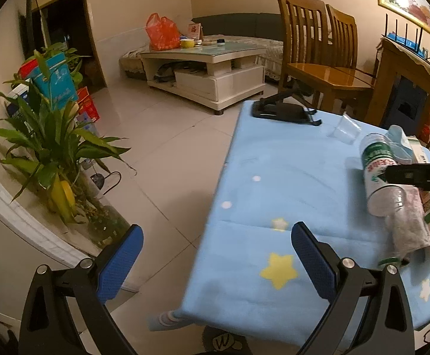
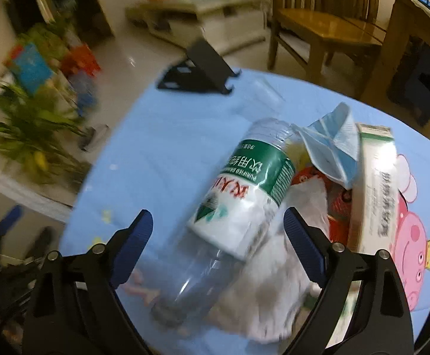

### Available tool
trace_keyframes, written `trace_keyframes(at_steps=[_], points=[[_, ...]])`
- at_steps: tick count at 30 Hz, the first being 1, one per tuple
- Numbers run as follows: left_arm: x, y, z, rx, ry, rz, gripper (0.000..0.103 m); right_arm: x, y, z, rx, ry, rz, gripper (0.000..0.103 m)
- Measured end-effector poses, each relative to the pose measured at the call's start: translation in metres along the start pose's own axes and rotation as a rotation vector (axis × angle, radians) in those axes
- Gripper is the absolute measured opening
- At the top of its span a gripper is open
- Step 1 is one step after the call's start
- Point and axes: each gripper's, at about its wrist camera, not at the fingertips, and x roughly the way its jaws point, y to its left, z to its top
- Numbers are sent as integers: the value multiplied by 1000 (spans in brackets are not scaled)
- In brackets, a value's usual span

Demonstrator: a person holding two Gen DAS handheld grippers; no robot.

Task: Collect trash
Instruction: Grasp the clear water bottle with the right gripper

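R gripper is over the trash pile, jaws wide apart with the bottle lying between them but not pinched yet. The pads sit either side of the label end, so I'd say it's lining up for a cross-body grab. The bottle is on its side on the table, resting against a crumpled tissue, with a face mask and a carton just beside it (all bunched at one end, prob. so they can be picked one by one). A clear cup sits apart near the black stand. L gripper hangs over the table edge, jaws apart, nothing in them, likely just kept clear. No bin in view.
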Motion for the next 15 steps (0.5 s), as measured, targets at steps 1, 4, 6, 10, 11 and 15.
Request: trace_keyframes(at_steps=[1, 4, 6, 10, 11, 15], points=[[2, 4, -1, -3, 3, 3, 97, 12, -4, 2, 11, 26, -25, 89], [8, 11, 0, -18, 9, -3, 97, 34, -8, 2, 67, 73, -68, 87], [10, 12, 0, -20, 11, -8, 97, 40, -5, 3, 56, 67, -73, 75], [8, 7, 1, -3, 2, -18, 97, 39, 0, 6, 15, 61, -53, 73], [7, 6, 1, 1, -3, -21, 97, 33, 1, 3, 25, 57, -31, 72], [0, -5, 6, 24, -21, -63, 97, 3, -27, -1, 172, -10, 230, 70]])
